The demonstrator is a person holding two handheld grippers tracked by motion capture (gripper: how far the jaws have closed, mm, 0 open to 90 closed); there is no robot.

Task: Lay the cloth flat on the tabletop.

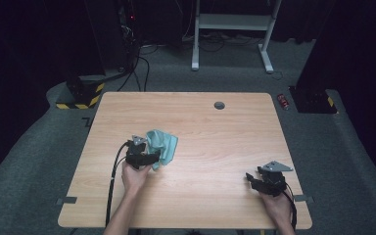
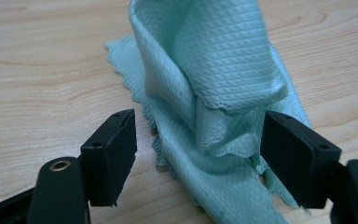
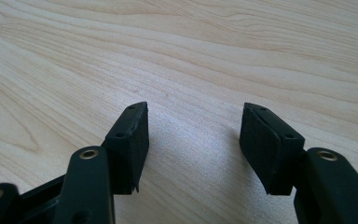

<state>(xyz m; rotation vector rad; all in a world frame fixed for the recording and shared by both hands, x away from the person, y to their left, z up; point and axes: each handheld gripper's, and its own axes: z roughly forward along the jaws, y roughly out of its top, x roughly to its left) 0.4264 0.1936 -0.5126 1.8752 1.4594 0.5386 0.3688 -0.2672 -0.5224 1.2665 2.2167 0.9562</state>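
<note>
Step in hand: the work looks like gathering or folding the cloth (image 1: 163, 147); the left gripper (image 1: 149, 157) is set at it and seems about to take hold, not yet gripping.
Left gripper: left of centre in the high view, its jaws stand wide apart in the left gripper view, with a rumpled fold of the cloth (image 2: 214, 93) rising between them; the right-hand jaw looks to be touching or just beside the fabric, the left-hand one is apart from it. It holds nothing.
Cloth: pale green, bunched up, lying on the table (image 1: 200, 122) left of centre, just above the left gripper in the high view.
Next move: likely to close the jaws on the raised fold; this calls for keeping the fold centred so both layers are caught.
Right gripper (image 1: 259, 182): lower right of the high view, jaws wide apart over bare wood (image 3: 191, 56), holding nothing, well apart from the cloth.
Edges and room: the cloth is far from every table edge; open wood lies between the two grippers. The right gripper sits near the table's right and lower edges.
</note>
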